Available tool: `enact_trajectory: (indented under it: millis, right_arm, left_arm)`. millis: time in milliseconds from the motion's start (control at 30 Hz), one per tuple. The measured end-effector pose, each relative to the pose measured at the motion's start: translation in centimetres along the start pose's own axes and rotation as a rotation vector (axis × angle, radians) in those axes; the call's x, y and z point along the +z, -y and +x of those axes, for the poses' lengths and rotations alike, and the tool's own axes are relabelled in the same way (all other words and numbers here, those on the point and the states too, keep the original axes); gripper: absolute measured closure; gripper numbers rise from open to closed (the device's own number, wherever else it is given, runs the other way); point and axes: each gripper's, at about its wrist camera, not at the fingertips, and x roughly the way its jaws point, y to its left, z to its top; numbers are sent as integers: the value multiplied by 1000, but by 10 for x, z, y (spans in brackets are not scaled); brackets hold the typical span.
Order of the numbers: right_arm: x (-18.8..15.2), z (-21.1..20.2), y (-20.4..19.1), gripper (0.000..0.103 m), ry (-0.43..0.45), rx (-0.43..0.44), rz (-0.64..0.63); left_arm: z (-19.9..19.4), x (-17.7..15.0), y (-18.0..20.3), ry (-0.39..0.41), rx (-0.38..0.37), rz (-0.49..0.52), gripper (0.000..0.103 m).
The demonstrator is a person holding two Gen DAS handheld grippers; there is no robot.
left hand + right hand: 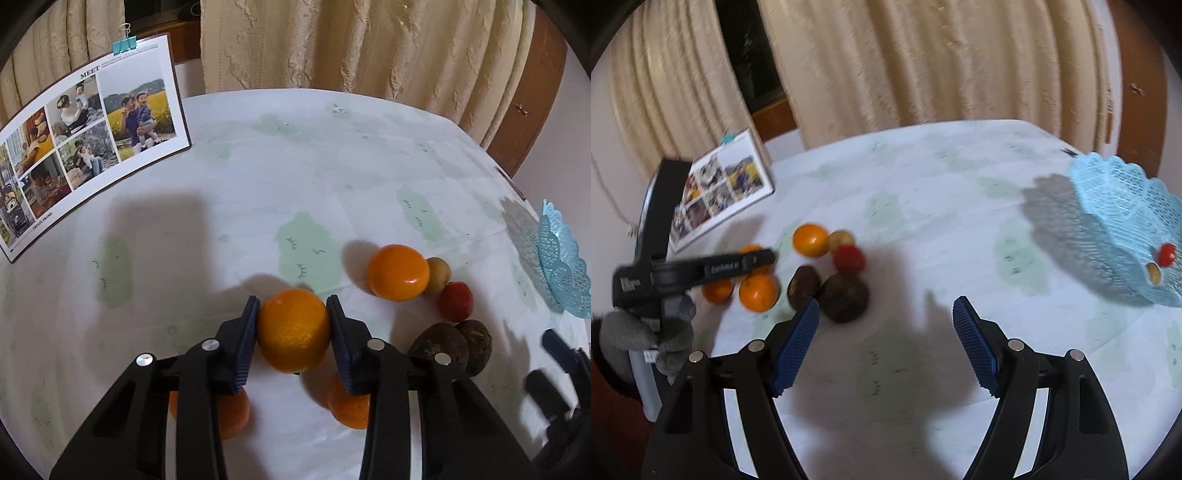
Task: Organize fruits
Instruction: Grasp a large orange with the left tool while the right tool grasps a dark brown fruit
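Left gripper (291, 332) clamped an orange (293, 329) above the tablecloth (295, 166)

Right gripper (885, 341) hung wide and empty over the cloth; other fruits lay clustered nearby, and the blue basket (1123, 206) stood well apart holding two small fruits

The surface (923, 206) wore a pale cloth with faint green patches. A photo card (88, 147) stood at its far left. Near the middle lay a cluster of fruit: a large orange (399, 272) touching a small yellowish fruit (439, 275), a red fruit (456, 301) just beside them, two dark brown fruits (827, 293) touching each other nearer, and two oranges (759, 293) on the cloth to their left. A blue basket (1123, 206) sat well apart at the far right, casting a lacy shadow leftward.
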Motion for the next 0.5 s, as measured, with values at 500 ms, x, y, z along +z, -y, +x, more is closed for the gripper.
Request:
enact_trajectory:
  millis: [500]
  right_arm:
    - [9,57,-29,53,-144,5,-132]
  left_arm:
    - [-50,11,9,128,5,17,66]
